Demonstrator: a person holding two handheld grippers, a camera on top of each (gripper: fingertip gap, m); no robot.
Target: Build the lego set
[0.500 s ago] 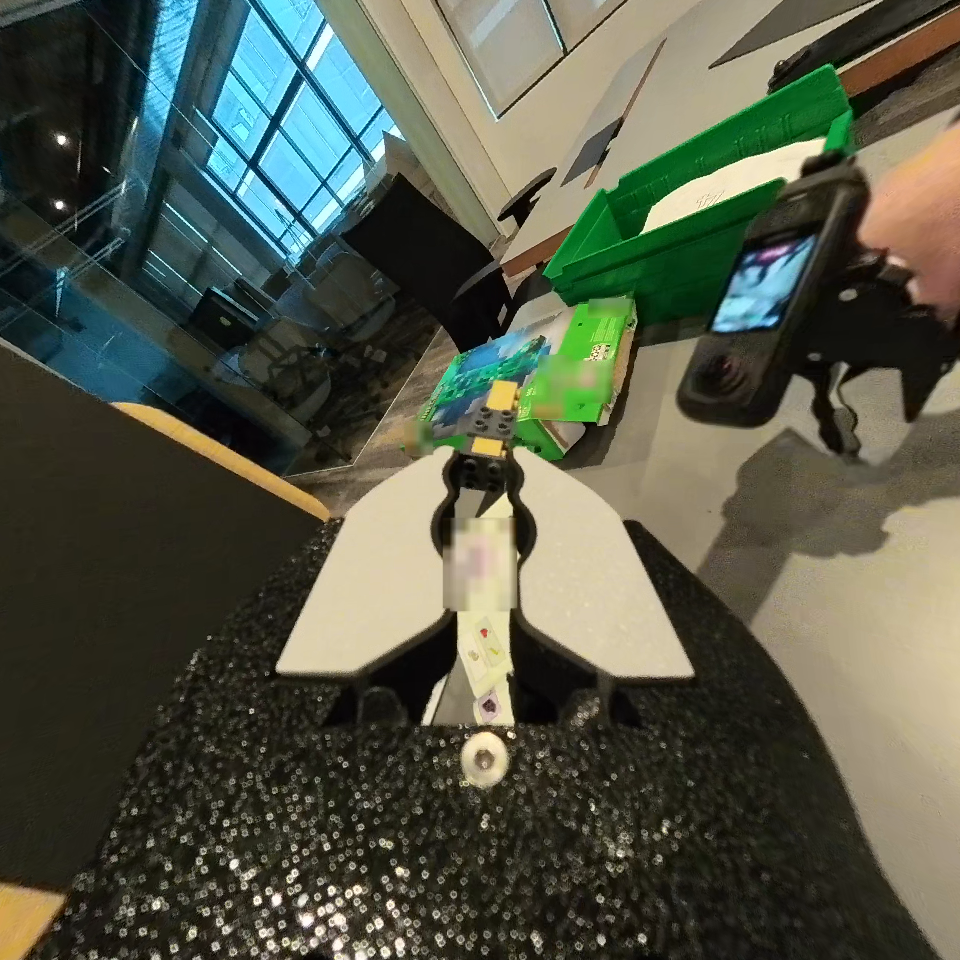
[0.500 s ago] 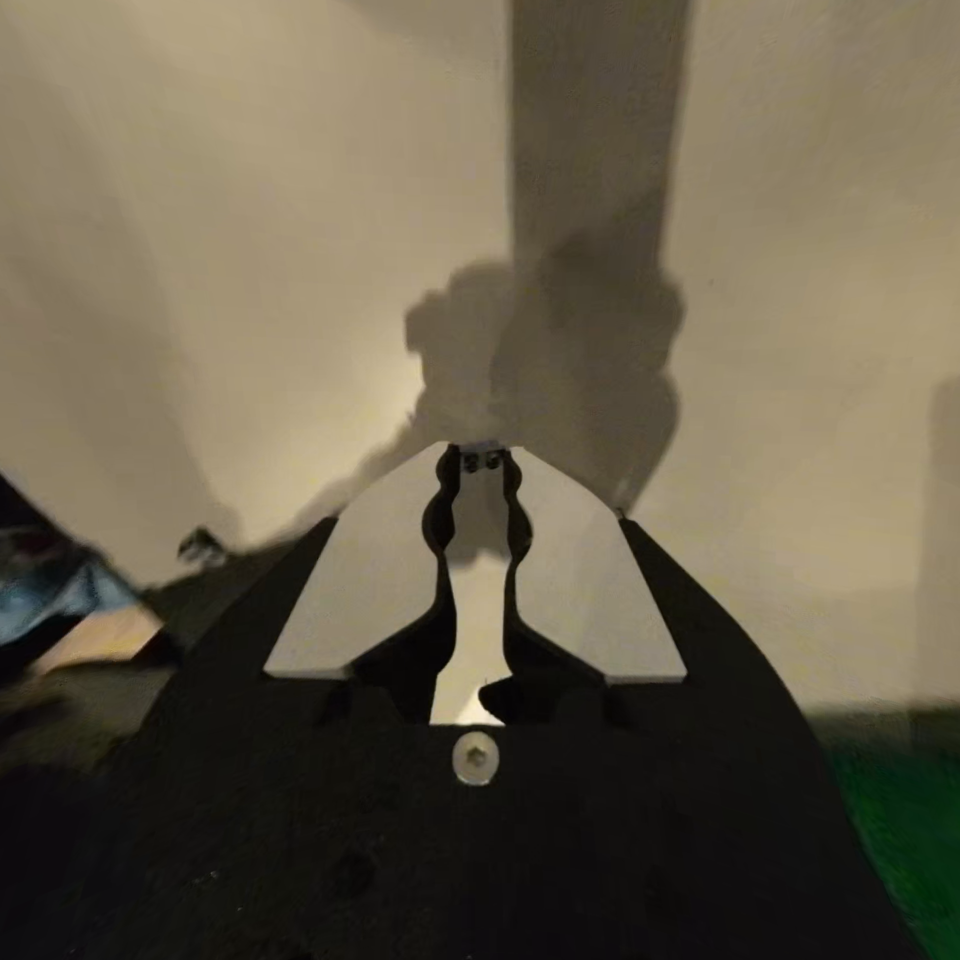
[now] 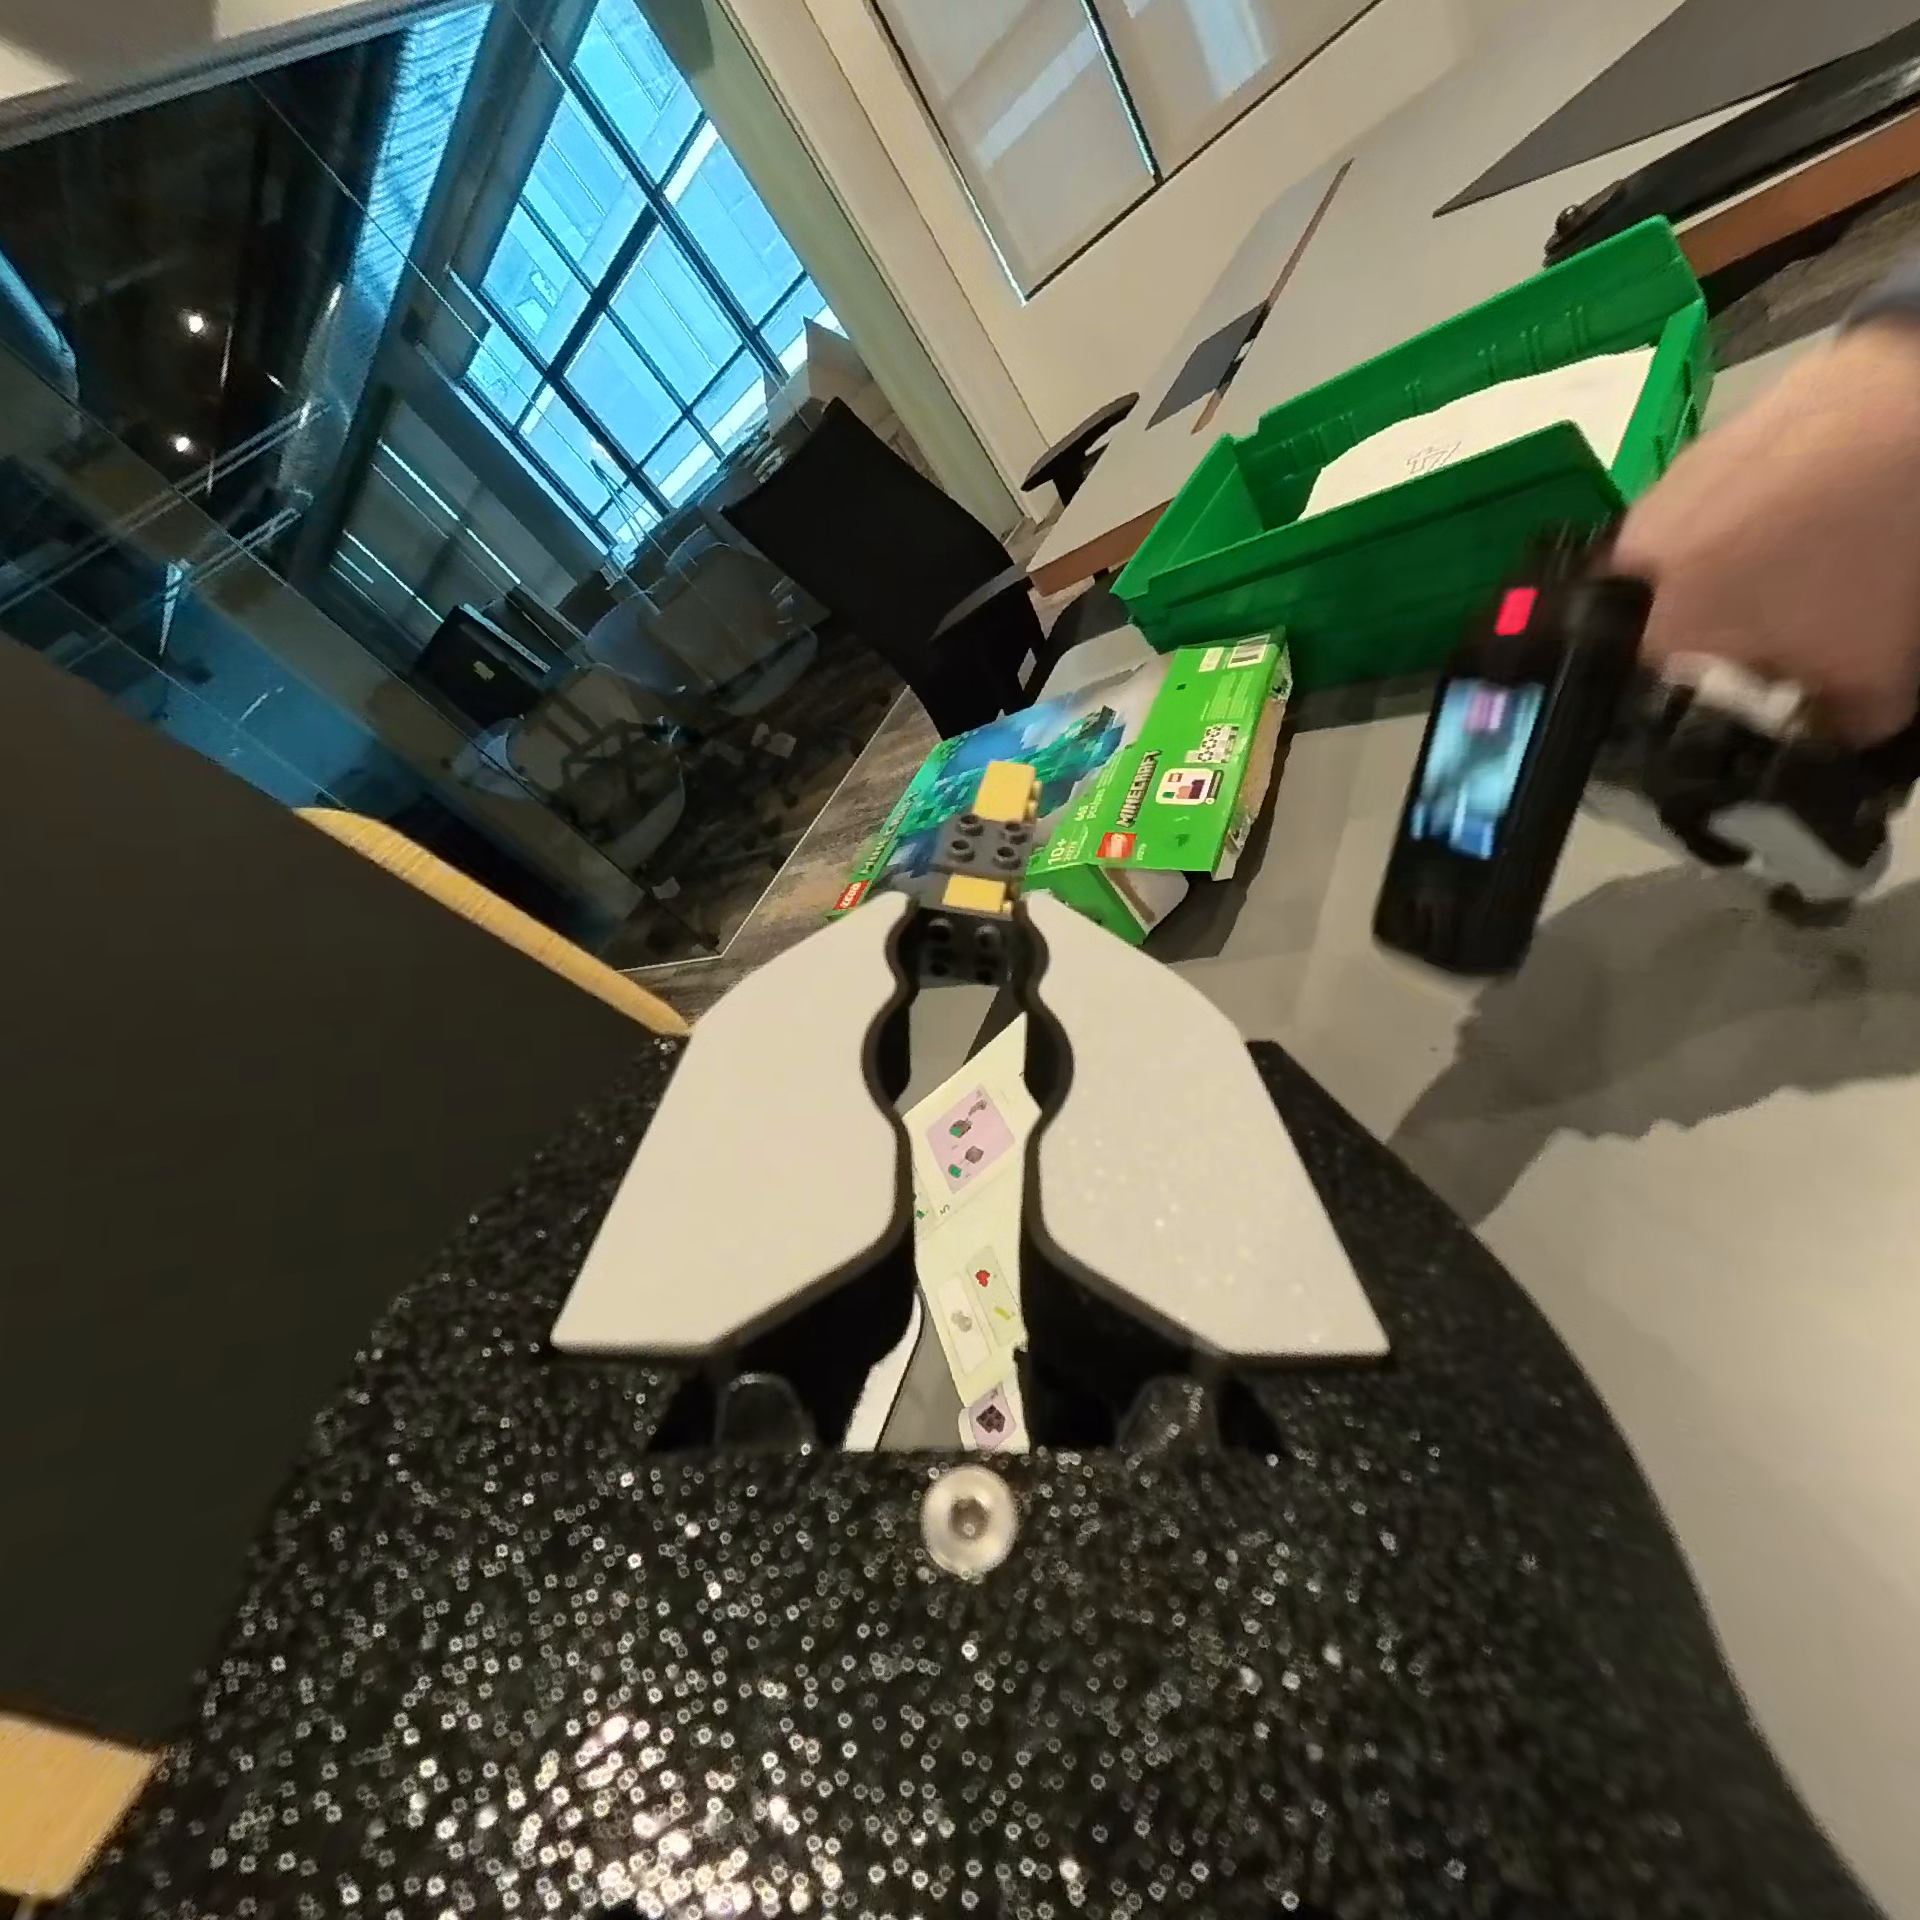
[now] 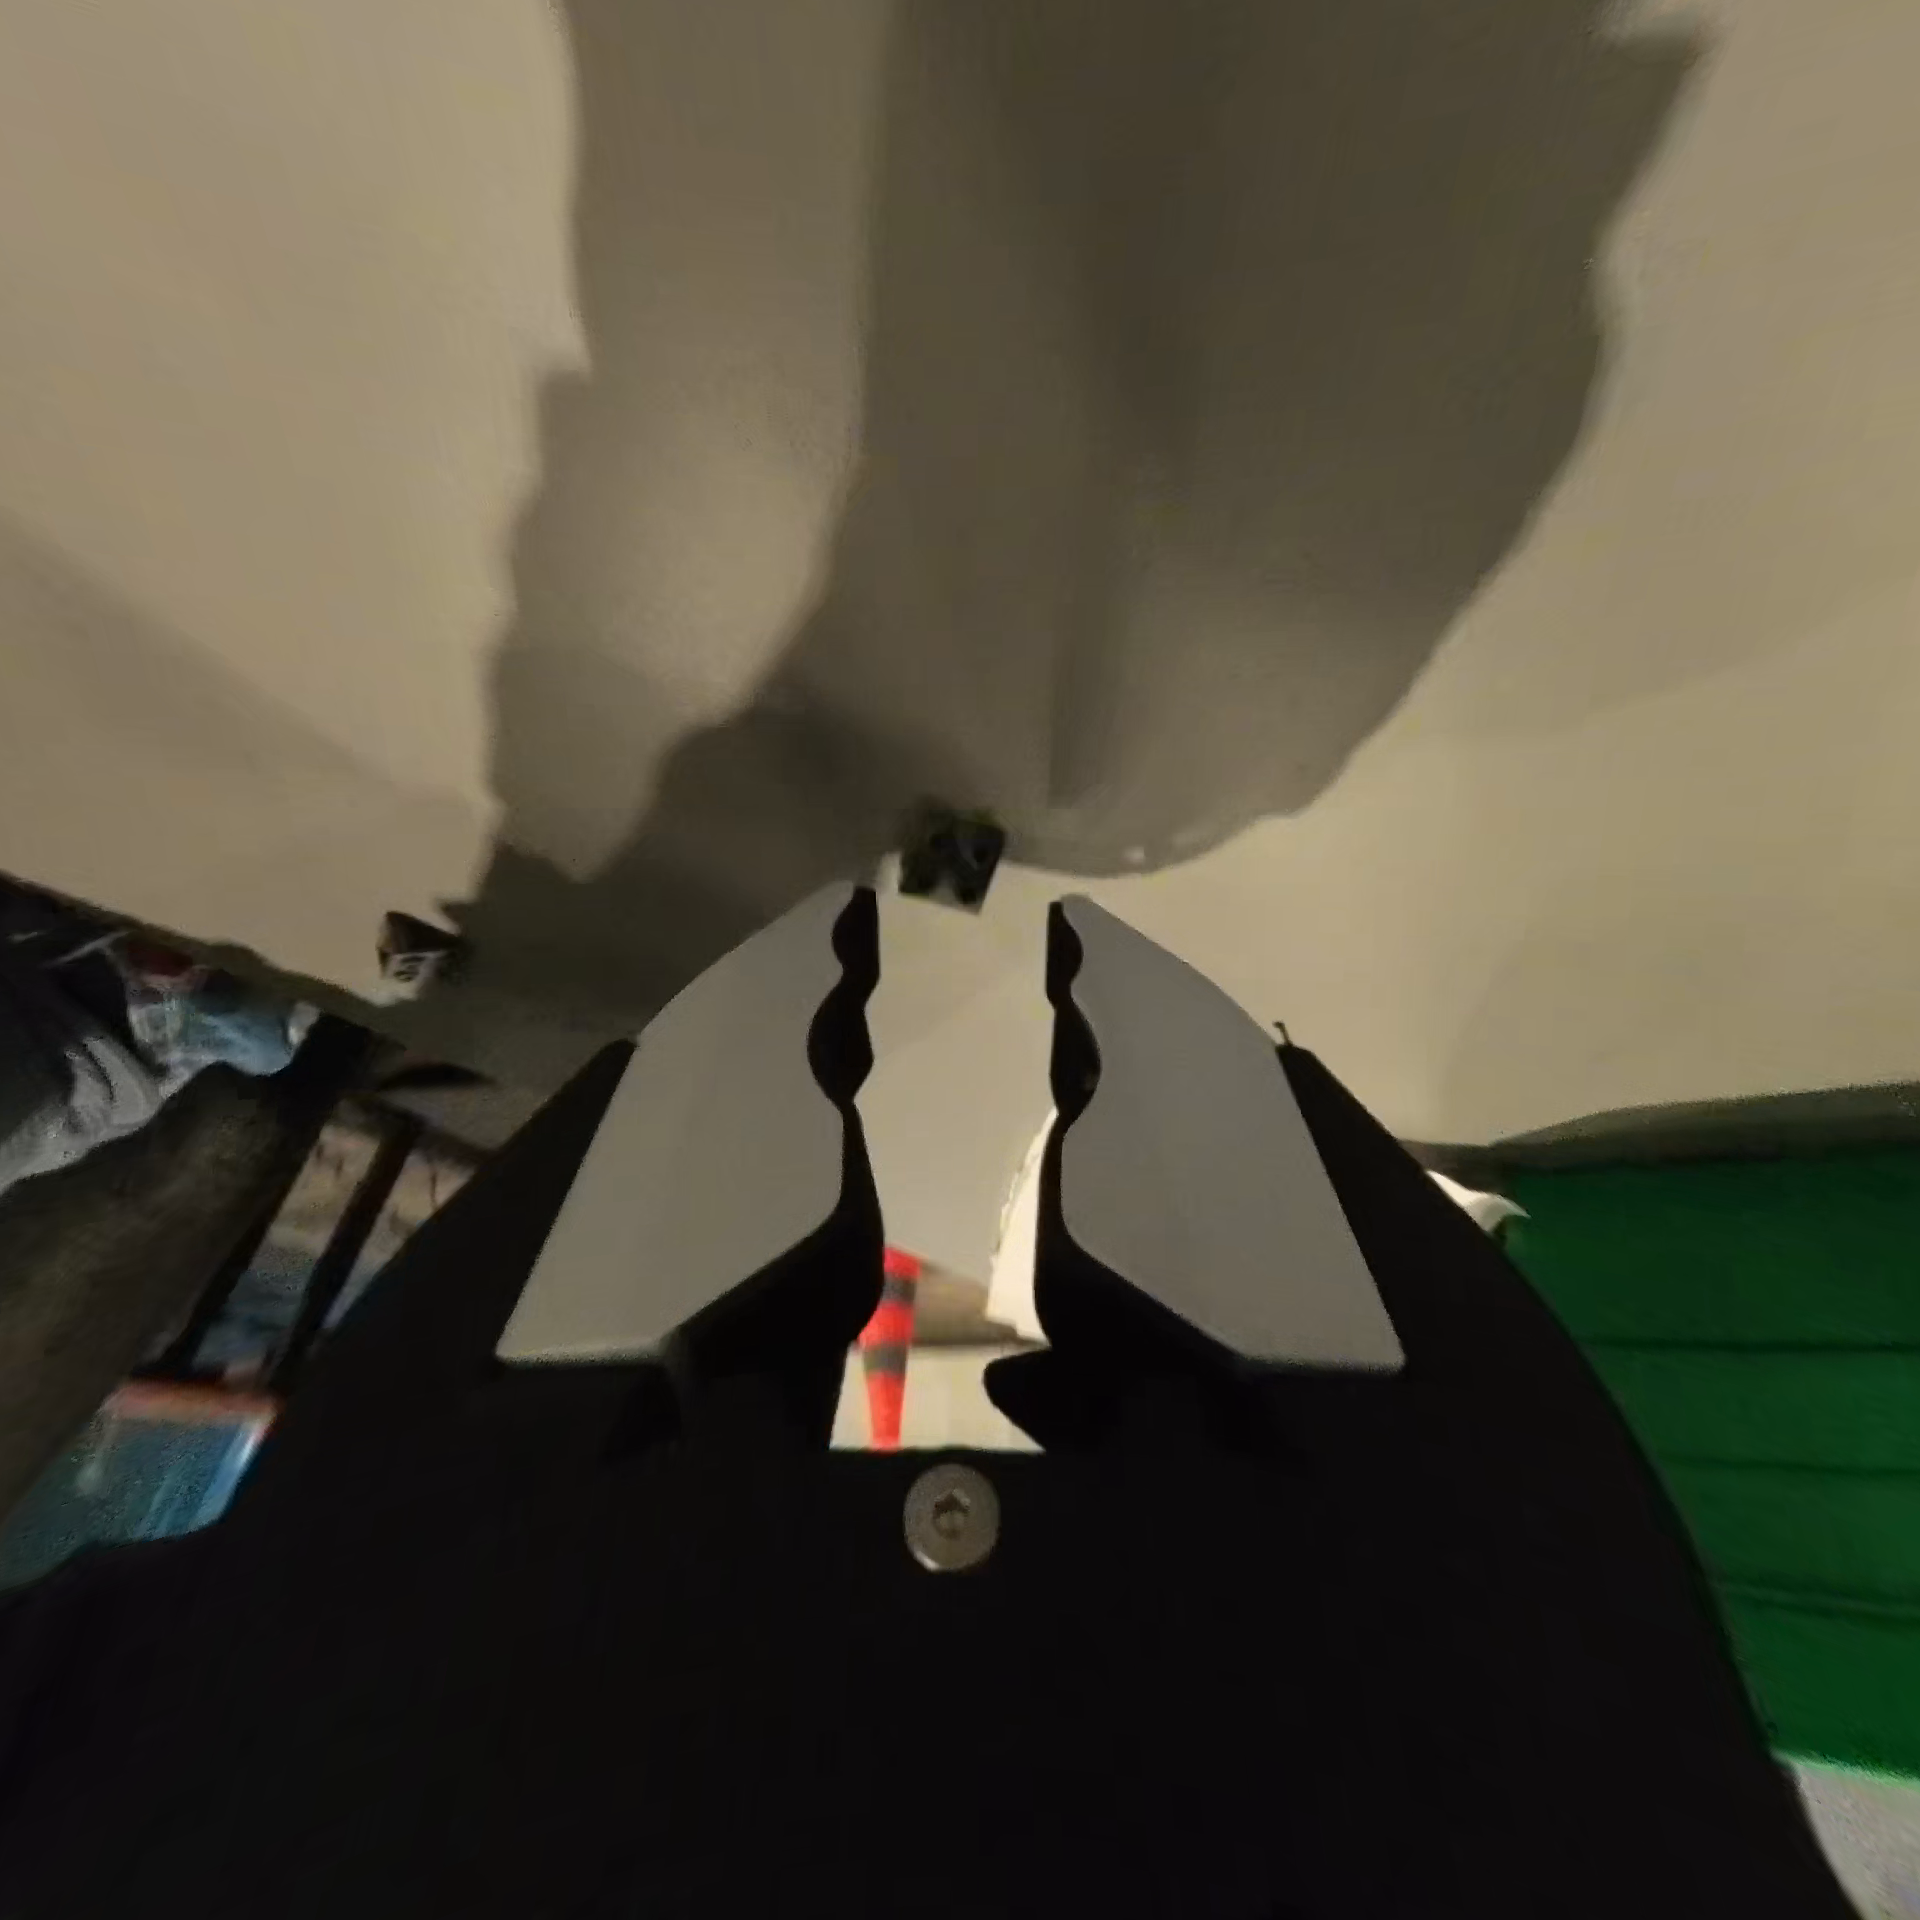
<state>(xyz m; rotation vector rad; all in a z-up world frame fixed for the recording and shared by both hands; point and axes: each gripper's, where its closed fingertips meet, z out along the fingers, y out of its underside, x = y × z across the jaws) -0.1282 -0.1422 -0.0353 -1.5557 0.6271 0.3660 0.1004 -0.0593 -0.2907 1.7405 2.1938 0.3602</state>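
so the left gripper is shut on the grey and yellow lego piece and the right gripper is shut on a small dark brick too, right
Not quite. The left gripper is shut on the grey and yellow lego piece, but the right gripper is open: in the right wrist view its jaws stand apart, and the small dark brick lies on the table just past the tips.

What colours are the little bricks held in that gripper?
Dark grey and yellow bricks, clearest in the left wrist view.

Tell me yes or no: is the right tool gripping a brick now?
No: in the right wrist view the right tool is open, and the small dark brick sits just beyond its tips, ungripped.
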